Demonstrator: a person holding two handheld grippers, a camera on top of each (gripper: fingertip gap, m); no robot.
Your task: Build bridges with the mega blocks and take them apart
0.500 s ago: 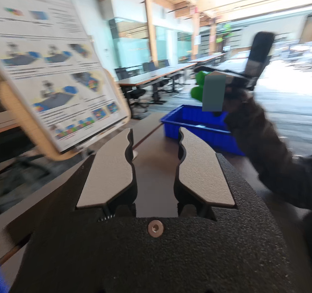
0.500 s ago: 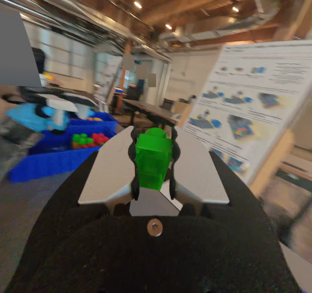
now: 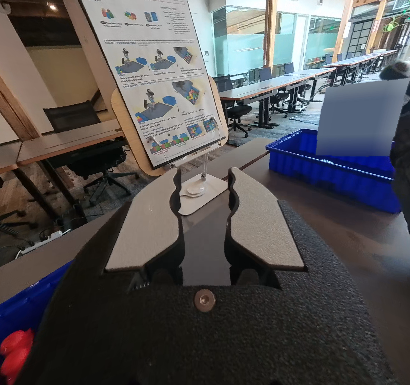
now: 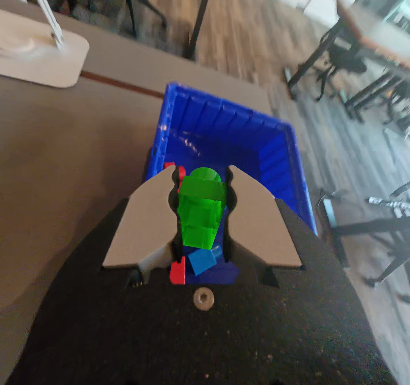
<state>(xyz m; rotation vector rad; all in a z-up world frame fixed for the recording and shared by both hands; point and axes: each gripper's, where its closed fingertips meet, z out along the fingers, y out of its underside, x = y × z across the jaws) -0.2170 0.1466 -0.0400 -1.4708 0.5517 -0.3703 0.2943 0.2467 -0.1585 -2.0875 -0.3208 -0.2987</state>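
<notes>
My right gripper [image 4: 201,171] is shut on a green block [image 4: 200,210] and holds it above a blue bin [image 4: 277,150]. In that bin lie a blue block [image 4: 203,260] and red blocks [image 4: 178,270] under the gripper. My left gripper [image 3: 203,172] is open and empty above the dark table [image 3: 310,217]. The same blue bin [image 3: 328,175] stands to its right in the left wrist view. Another blue bin [image 3: 13,307] with red blocks [image 3: 15,350] shows at the lower left of that view.
An instruction sheet on a wooden board [image 3: 155,75] stands on a white base [image 3: 199,192] ahead of the left gripper; the base also shows in the right wrist view [image 4: 40,64]. A person's dark sleeve [image 3: 401,175] is at the right edge. Office desks and chairs [image 3: 266,99] lie beyond. Across from one pair of fingers to the other is roughly 55 cm.
The right gripper has swung down and over the blue bin with the green block still in it. The left gripper has turned left, and the other hand has left its middle view.
</notes>
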